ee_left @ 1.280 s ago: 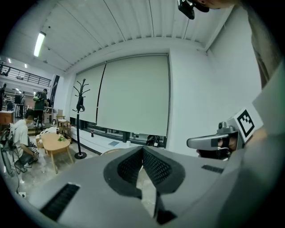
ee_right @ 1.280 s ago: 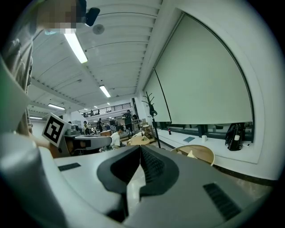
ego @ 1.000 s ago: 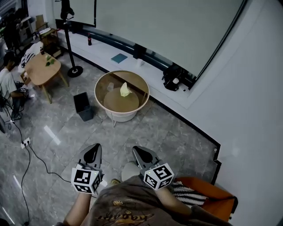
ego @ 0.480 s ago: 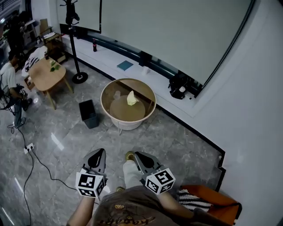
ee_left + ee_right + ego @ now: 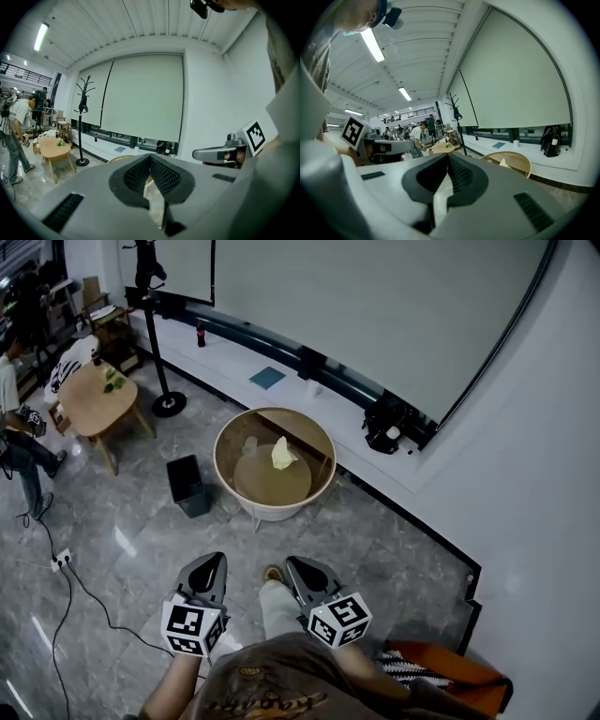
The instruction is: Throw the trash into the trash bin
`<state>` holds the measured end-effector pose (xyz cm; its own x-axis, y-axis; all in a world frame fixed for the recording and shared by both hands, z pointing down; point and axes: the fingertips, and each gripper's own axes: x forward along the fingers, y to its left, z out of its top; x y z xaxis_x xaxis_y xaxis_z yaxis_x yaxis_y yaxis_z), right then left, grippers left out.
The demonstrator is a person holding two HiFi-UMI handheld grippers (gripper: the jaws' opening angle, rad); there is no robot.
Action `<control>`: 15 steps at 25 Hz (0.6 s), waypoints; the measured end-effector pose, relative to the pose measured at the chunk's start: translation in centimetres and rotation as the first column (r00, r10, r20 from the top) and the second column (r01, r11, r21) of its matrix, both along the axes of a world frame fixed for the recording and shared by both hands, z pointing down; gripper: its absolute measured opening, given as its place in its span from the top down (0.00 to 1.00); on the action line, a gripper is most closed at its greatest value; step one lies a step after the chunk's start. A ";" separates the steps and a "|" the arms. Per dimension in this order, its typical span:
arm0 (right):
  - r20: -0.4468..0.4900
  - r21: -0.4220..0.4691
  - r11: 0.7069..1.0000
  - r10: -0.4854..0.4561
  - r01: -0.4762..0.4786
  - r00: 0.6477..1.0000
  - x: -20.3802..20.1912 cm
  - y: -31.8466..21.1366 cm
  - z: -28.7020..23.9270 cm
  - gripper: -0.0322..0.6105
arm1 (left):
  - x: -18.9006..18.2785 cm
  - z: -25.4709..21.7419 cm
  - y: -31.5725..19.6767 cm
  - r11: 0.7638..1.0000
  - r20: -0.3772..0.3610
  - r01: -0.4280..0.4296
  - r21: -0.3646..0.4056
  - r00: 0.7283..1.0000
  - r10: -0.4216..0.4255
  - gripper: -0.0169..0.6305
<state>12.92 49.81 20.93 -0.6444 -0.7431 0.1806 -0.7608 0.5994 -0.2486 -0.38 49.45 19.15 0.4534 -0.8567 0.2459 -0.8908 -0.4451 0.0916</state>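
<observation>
A crumpled yellow piece of trash (image 5: pixel 283 454) lies on the round glass-topped table (image 5: pixel 228 432); it also shows as yellow trash (image 5: pixel 504 162) on the round table (image 5: pixel 520 159) in the right gripper view. A black trash bin (image 5: pixel 187 486) stands on the floor just left of the table. My left gripper (image 5: pixel 208 570) and right gripper (image 5: pixel 307 573) are held side by side well short of the table, both shut with nothing in them. In their own views the left gripper (image 5: pixel 150 157) and right gripper (image 5: pixel 447 157) have jaws that meet at the tips.
A wooden table (image 5: pixel 94 395) with a person (image 5: pixel 14 427) beside it stands at the left. A coat stand (image 5: pixel 159 381) rises behind the bin. A black bag (image 5: pixel 389 427) sits on the window ledge. A cable (image 5: pixel 84 582) runs across the floor. An orange seat (image 5: pixel 459 671) is at lower right.
Both grippers and the person's view have come closer to the round table; table and bin sit lower in the picture. The jaws stayed shut.
</observation>
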 end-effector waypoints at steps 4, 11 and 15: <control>-0.006 -0.006 1.000 0.003 -0.004 1.000 0.3 -3.2 0.1 0.92 | 0.4 -0.1 -3.2 1.000 -0.001 -0.007 0.002 1.000 0.007 0.95; -0.014 -0.015 1.000 -0.002 0.002 1.000 1.3 -9.3 -0.8 0.92 | 1.2 -0.7 -9.3 1.000 -0.001 0.000 -0.011 1.000 0.000 0.95; -0.008 -0.019 1.000 -0.011 0.010 1.000 1.7 -13.1 -1.4 0.92 | 1.5 -1.3 -12.6 1.000 -0.003 0.014 -0.016 1.000 -0.014 0.95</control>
<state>14.66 36.72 19.55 -0.6507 -0.7326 0.1996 -0.7565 0.6026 -0.2541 1.12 36.82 17.81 0.4424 -0.8588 0.2584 -0.8965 -0.4313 0.1015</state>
